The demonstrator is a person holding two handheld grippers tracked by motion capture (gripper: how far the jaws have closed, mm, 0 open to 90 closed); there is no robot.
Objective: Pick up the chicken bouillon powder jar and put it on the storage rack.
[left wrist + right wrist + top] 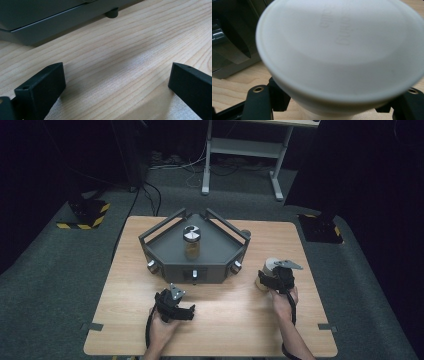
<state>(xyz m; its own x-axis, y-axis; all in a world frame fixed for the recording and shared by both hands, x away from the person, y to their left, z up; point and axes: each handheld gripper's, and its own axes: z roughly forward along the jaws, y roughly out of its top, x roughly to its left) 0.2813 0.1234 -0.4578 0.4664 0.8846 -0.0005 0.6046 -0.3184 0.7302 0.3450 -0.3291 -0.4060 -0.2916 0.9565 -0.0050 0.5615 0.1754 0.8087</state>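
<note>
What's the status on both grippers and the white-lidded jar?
Right gripper shut on white-lidded jar, jar on table. Left gripper open, empty, over bare wood. Grey tray with second jar sits behind, not blocking.

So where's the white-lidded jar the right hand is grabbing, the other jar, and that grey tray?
white-lidded jar [339, 47]: right gripper view, middle of its lid.
metal-lidded jar [191, 249]: high view, its amber body.
grey tray [212, 268]: high view, its front wall.
</note>
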